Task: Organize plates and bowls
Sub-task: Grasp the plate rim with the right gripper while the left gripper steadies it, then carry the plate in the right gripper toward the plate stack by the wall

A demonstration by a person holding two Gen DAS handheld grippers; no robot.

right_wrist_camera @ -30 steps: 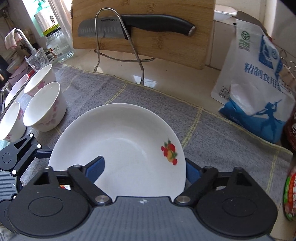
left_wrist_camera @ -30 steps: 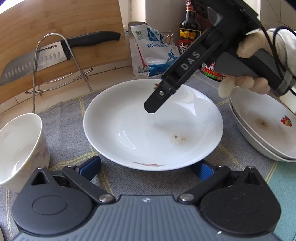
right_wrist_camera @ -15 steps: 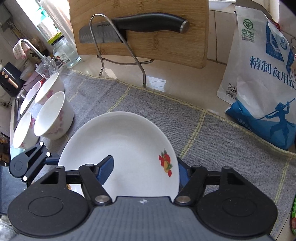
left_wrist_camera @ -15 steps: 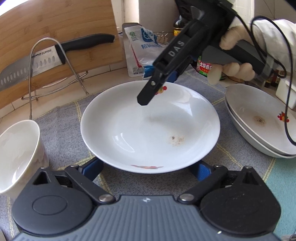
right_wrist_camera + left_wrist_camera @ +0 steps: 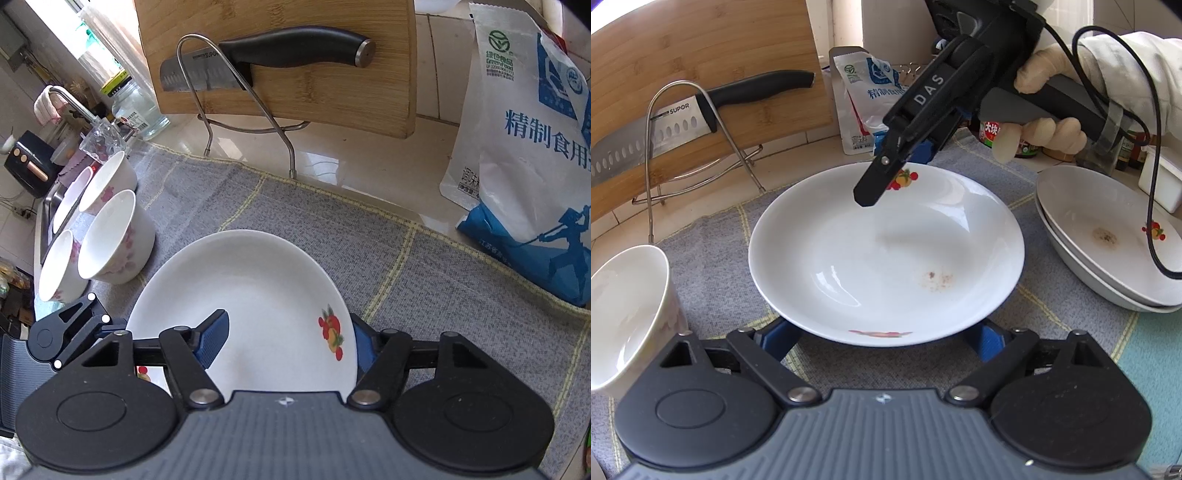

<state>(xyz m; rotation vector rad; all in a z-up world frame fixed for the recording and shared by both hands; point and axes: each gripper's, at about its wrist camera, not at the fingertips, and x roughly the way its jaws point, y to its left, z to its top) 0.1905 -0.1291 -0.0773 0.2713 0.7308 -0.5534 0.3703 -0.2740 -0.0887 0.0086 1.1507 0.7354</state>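
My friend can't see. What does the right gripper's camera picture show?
The right gripper has its blue fingers on either side of a white plate's rim, one inside, one outside; the plate sits above a gray mat. Four flowered bowls stand left; behind, a knife hangs on a wooden board.

Counter: pale glossy countertop (image 5: 388, 177), mostly under a grey woven mat (image 5: 332, 236) with yellow grid lines.
Back wall: pale tiles (image 5: 439, 70) behind a leaning bamboo cutting board (image 5: 314, 92).
Far left: sink with a curved metal faucet (image 5: 70, 98), a cloth draped over it.
Light: bright daylight from a window (image 5: 92, 44) beyond the faucet, glare on the counter.
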